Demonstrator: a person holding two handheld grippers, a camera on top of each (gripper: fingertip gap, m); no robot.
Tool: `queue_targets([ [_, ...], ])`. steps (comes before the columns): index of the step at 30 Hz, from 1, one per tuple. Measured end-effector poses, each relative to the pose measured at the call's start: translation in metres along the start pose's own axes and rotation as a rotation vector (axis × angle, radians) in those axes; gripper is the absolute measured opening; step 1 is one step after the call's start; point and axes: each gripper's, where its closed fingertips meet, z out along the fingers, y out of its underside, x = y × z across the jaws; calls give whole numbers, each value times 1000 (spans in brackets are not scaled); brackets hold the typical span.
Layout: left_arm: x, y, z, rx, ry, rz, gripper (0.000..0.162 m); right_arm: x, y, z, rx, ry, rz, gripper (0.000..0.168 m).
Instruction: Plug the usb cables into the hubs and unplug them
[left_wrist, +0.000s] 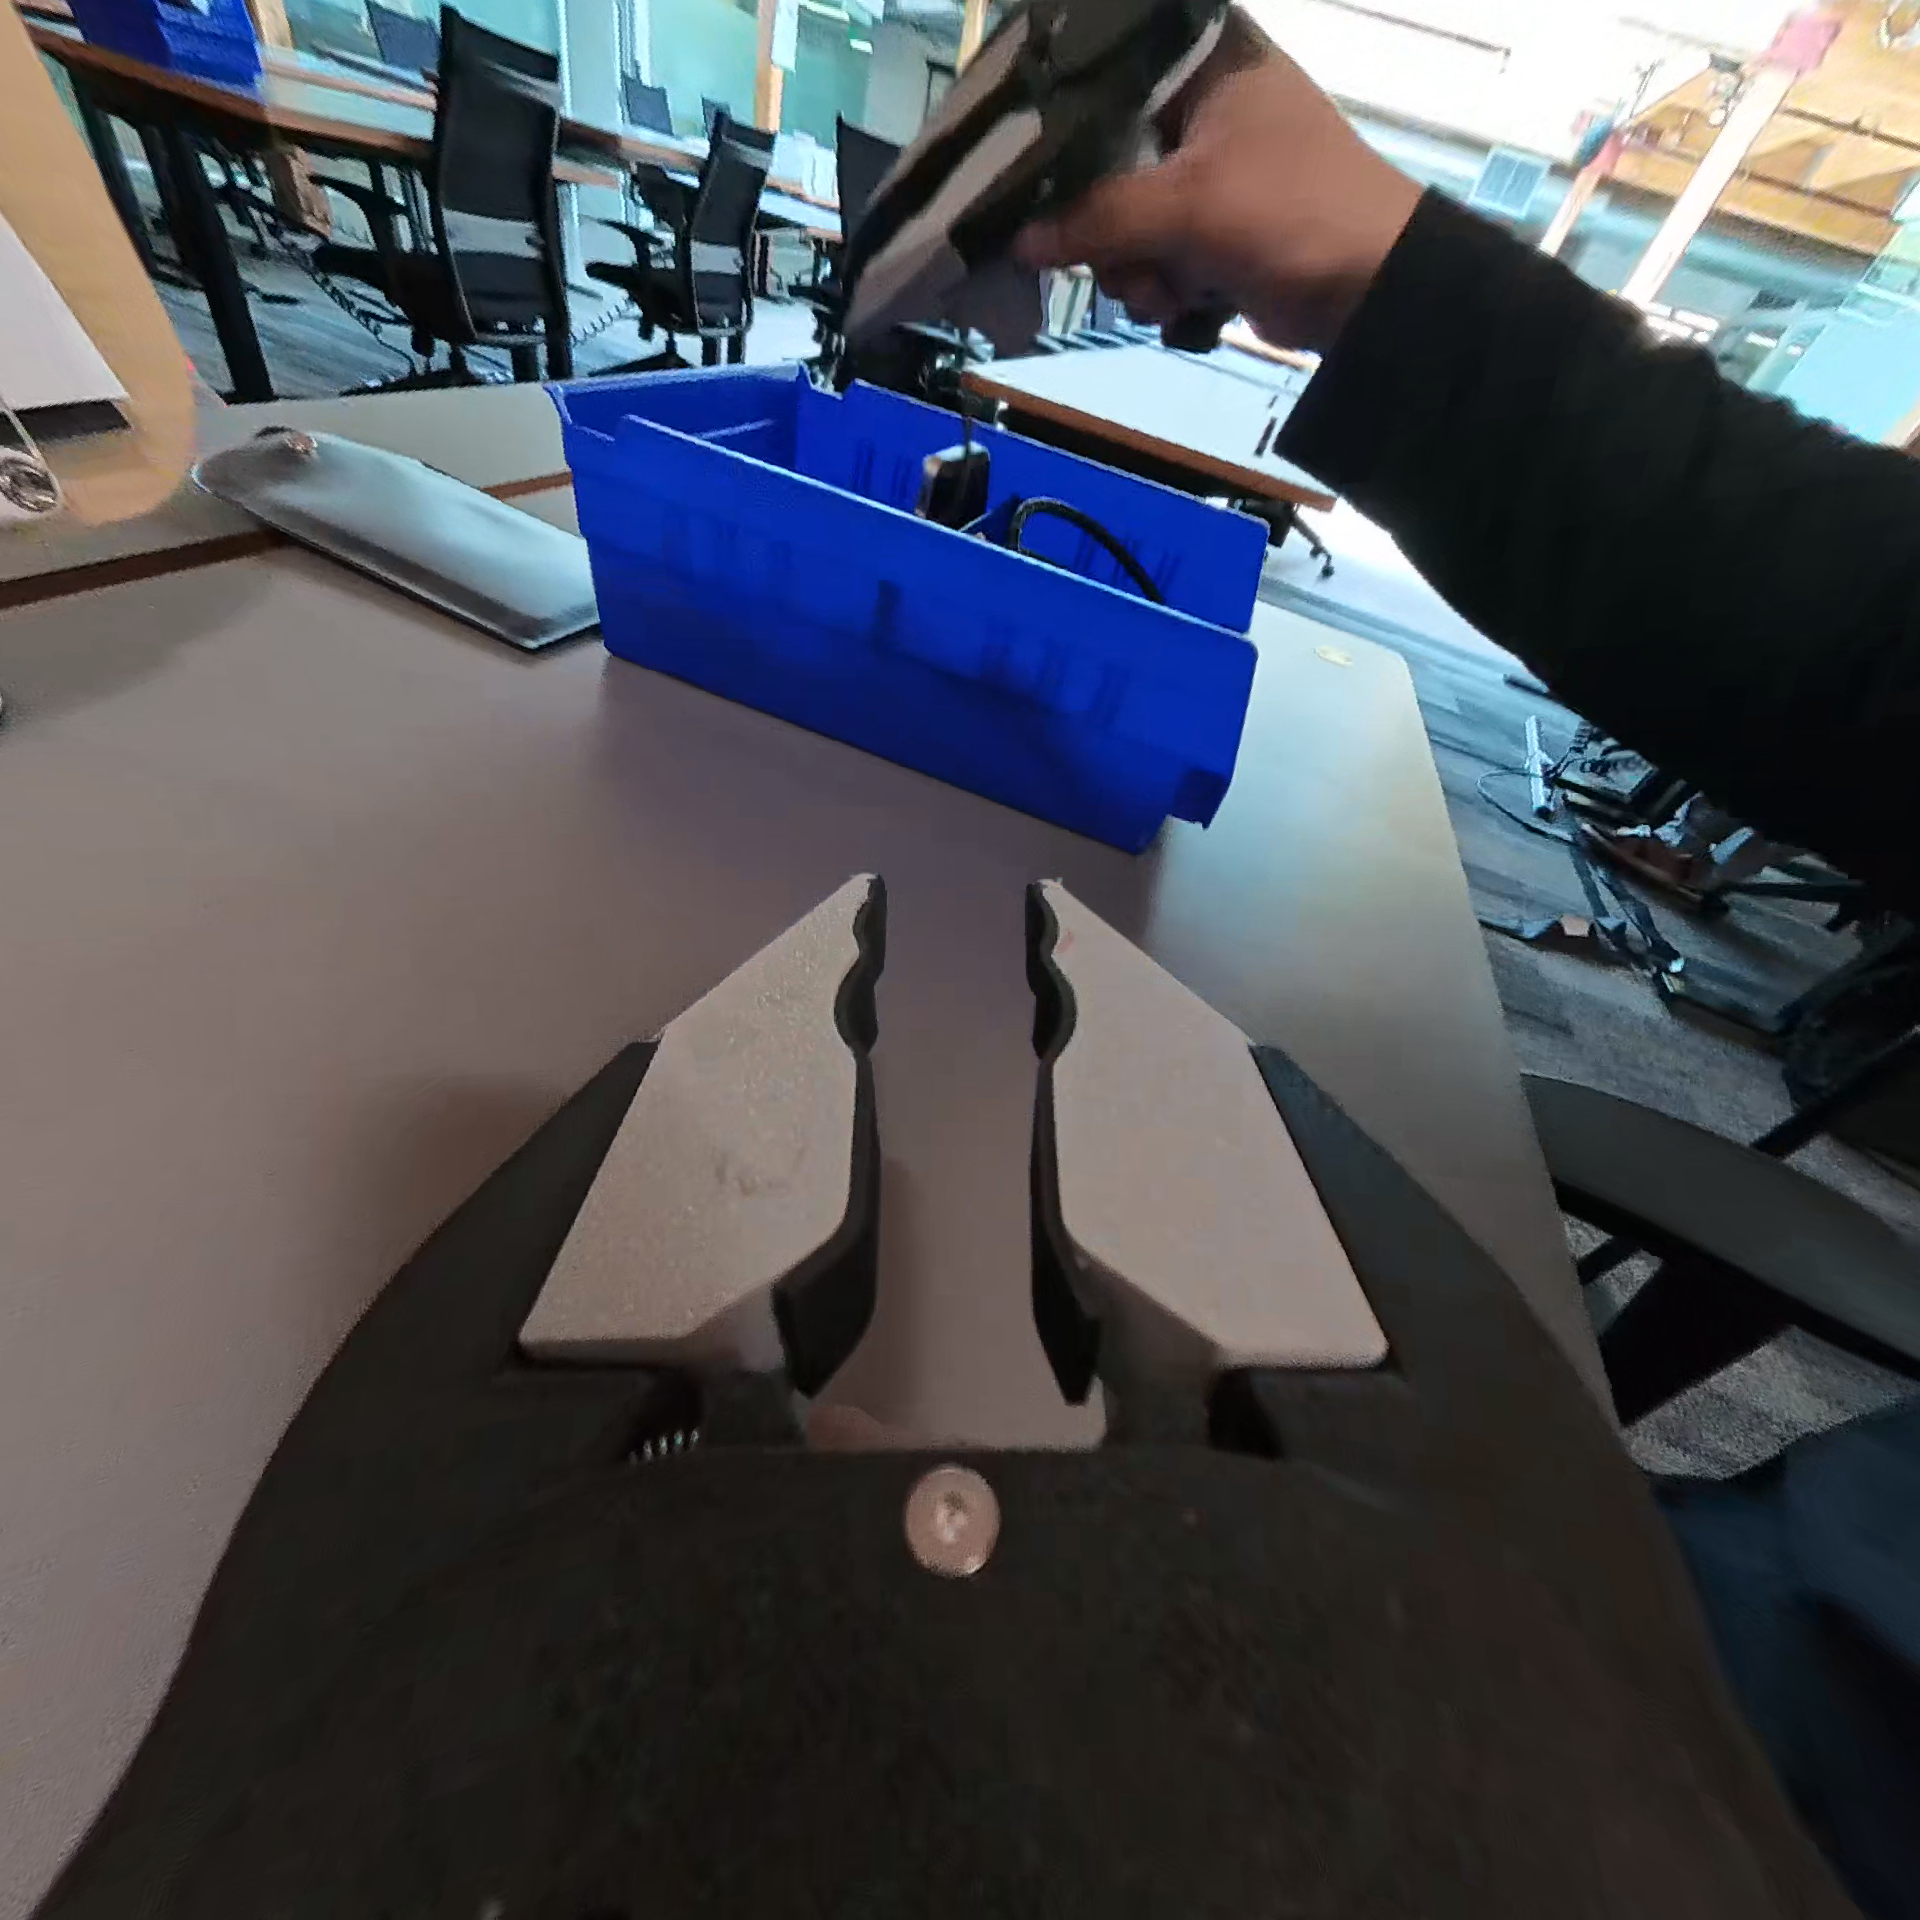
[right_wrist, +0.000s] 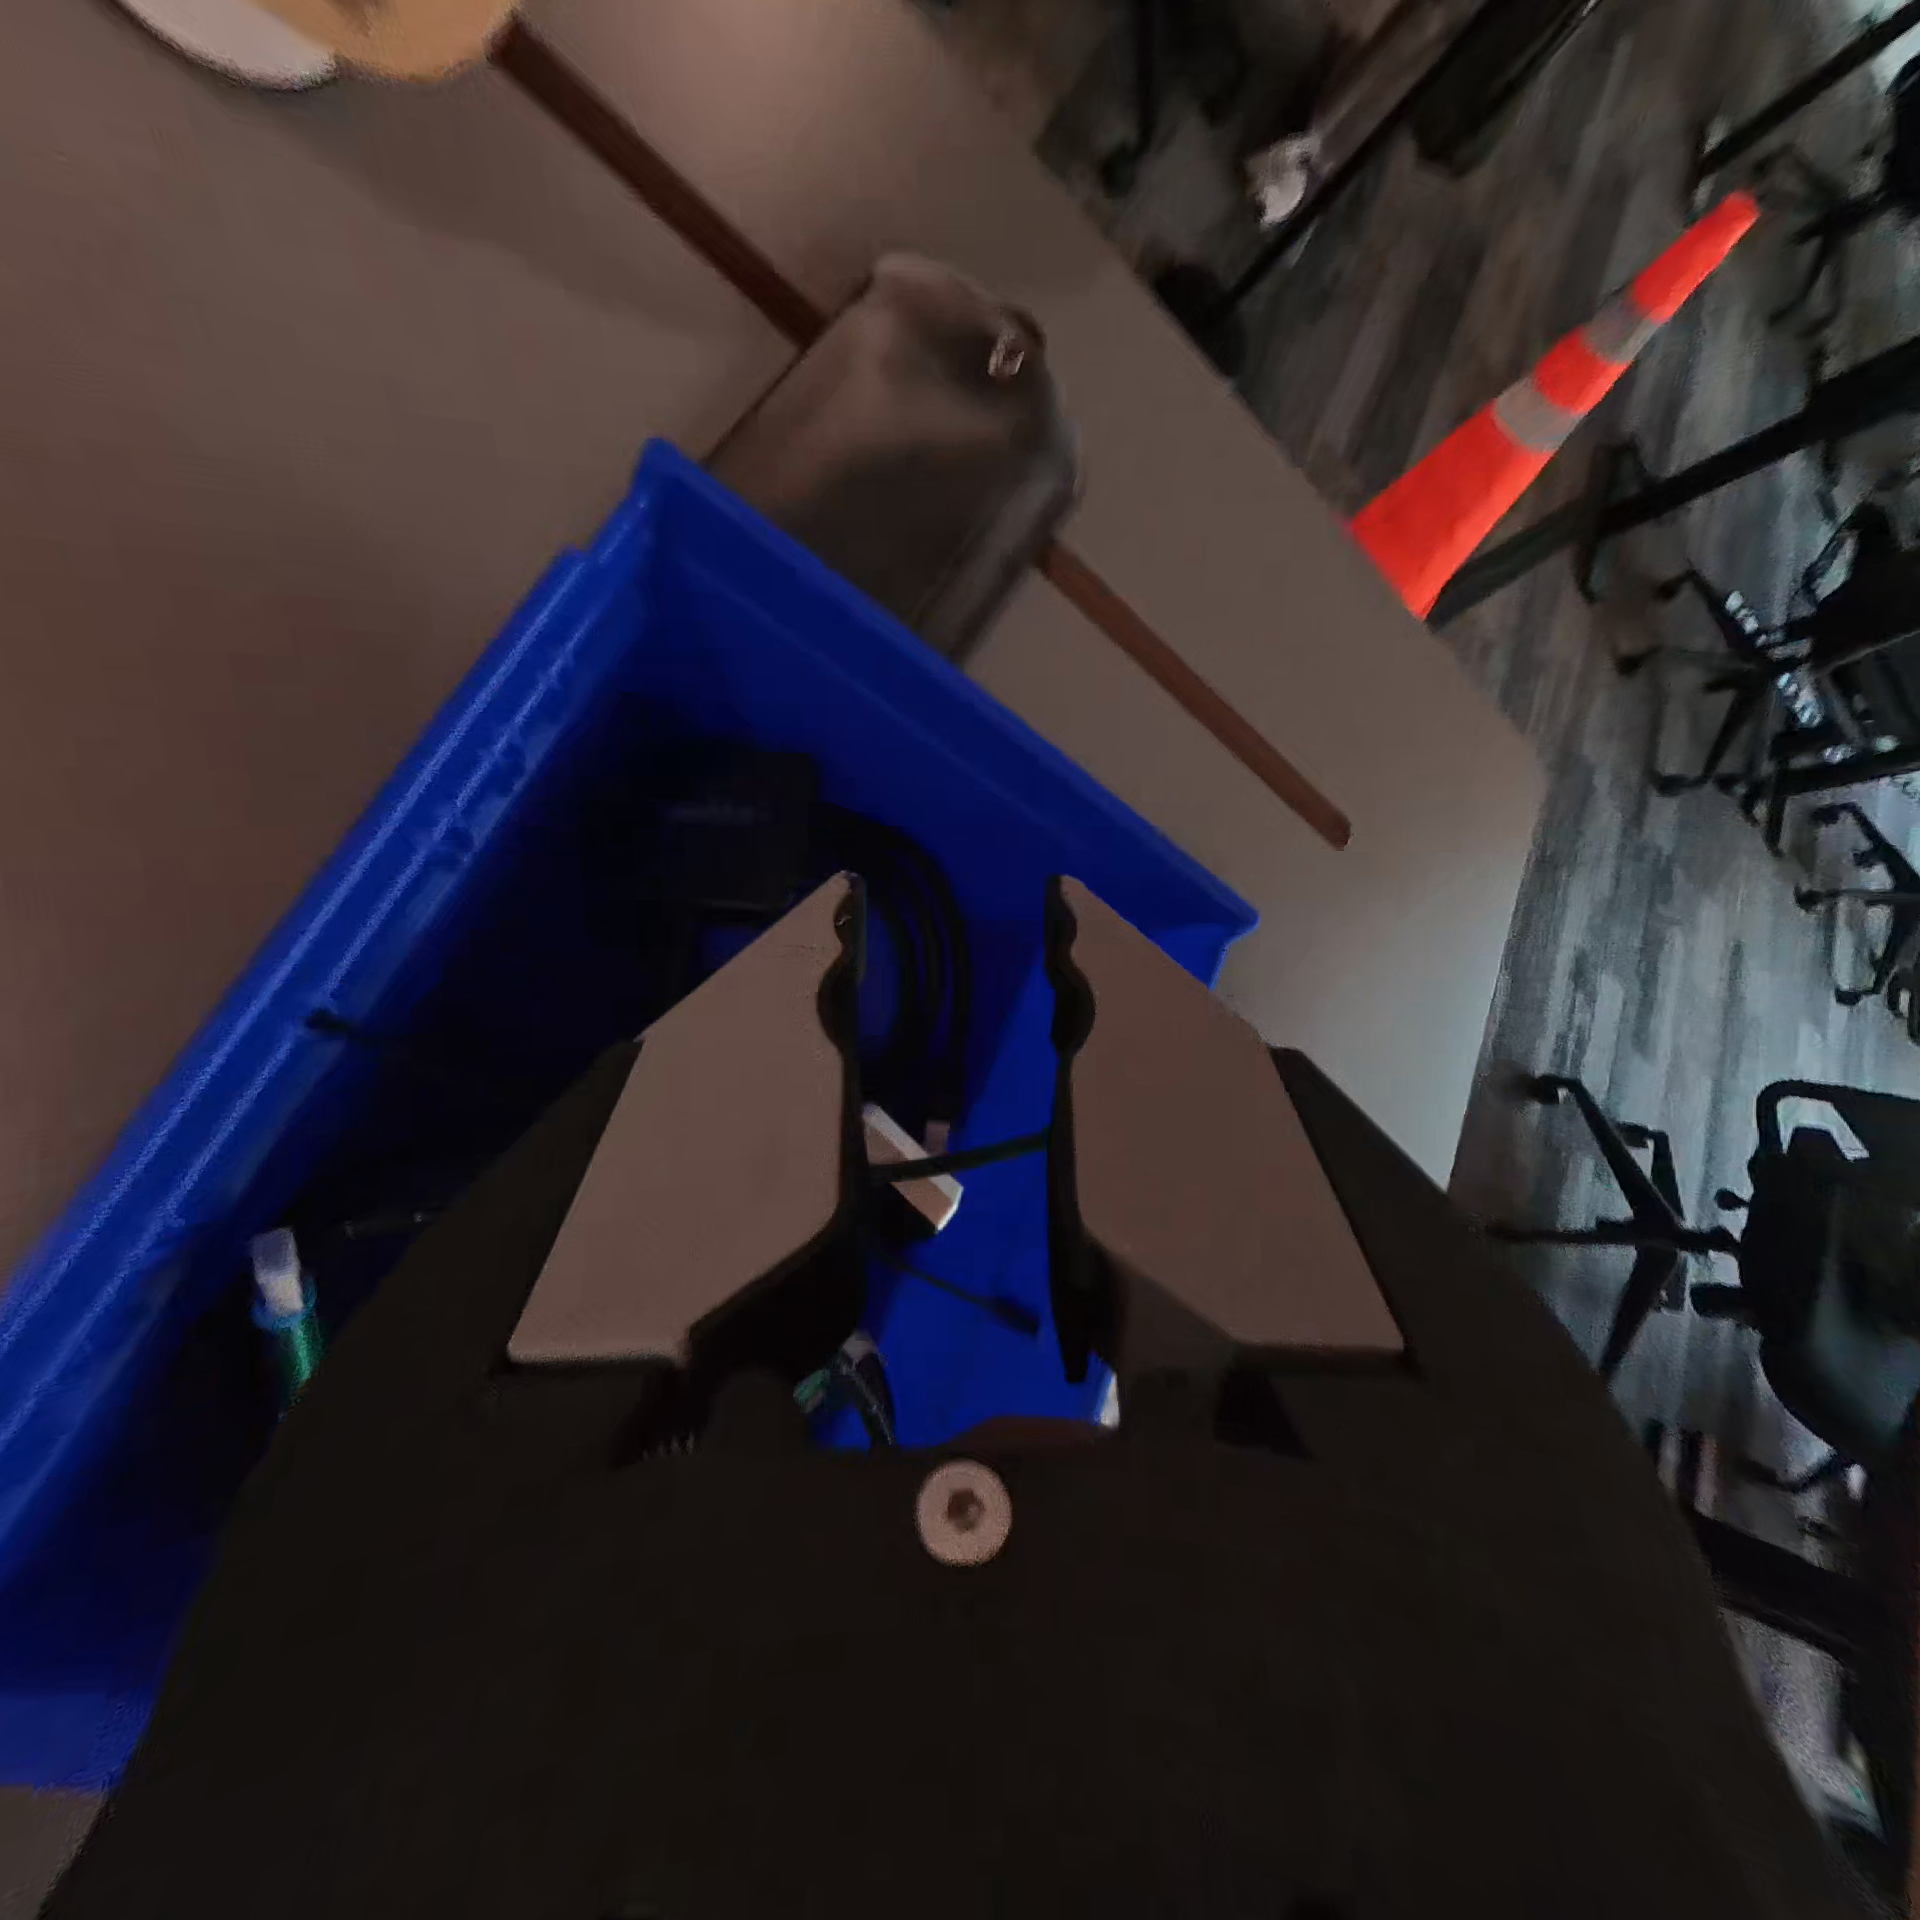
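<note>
Left gripper (left_wrist: 956, 904) is open and empty, low over my counter (left_wrist: 416, 883). Right gripper (right_wrist: 951, 904) is open above the blue bin (right_wrist: 436, 935) of cables (right_wrist: 935, 966), holding nothing.

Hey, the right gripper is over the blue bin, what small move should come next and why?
Probably lower the right gripper straight down a little, keeping it open. It hangs above the blue bin, apart from everything, with coiled black cable and a small silver connector lying between its fingers. The left gripper is open over bare table.
</note>
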Motion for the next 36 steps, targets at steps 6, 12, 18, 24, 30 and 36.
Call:
queue_targets([
  [6, 5, 8, 6, -42, 15, 5, 27, -6, -43, -54, 324, -57, 153, 36],
  [12, 4, 21, 11, -120, -33, 105, 32, -66, -31, -93, 488, -268, 249, 52],
  [18, -1, 33, 13, -190, -140, 230, 51, -106, 3, -123, 616, -375, 338, 60],
  [24, 14, 33, -16, -172, -258, 195, 70, -145, 45, -121, 560, -417, 326, 80],
  [30, 23, 12, -113, -96, -546, 190, 82, -171, 74, -111, 462, -292, 248, 92],
  [36, -9, 6, -256, 63, -1009, 120, 75, -179, 79, -95, 460, -163, 316, 100],
])
